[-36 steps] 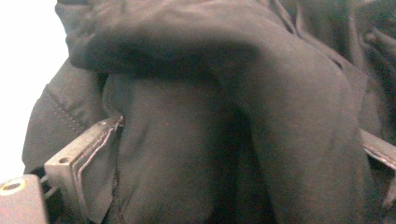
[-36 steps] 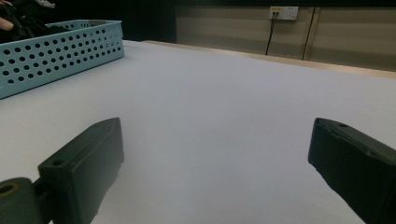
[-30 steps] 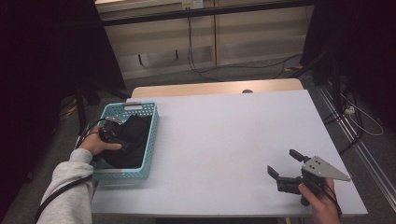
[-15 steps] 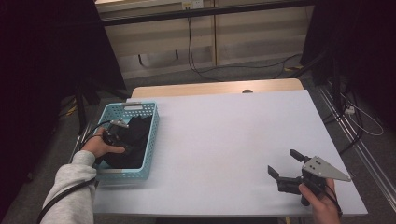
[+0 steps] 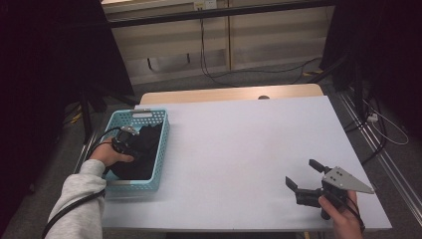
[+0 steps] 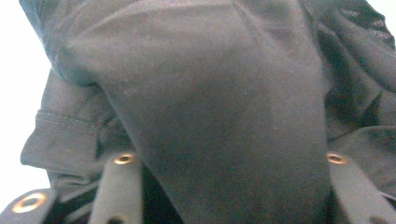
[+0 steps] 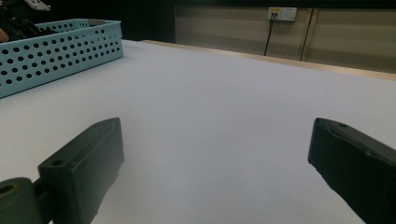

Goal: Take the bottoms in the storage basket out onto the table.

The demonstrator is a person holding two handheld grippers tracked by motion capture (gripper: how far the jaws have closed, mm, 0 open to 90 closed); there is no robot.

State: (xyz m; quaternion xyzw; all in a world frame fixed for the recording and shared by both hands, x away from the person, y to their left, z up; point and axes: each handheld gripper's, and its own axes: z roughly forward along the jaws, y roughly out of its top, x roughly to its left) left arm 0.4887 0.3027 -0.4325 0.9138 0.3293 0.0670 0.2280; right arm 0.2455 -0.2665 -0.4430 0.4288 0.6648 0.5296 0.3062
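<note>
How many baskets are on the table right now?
1: the blue basket sits at the table's left edge, with black cloth inside. Nothing suggests another.

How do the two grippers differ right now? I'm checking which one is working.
The left gripper sits in the blue basket, its jaws just closing around black cloth; the right gripper hangs over bare table, jaws wide and empty. Both are hand-held.

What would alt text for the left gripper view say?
A thick fold of black cloth bulges between the left gripper's two black jaws, which have just been closing around it. More dark folds lie behind.
</note>
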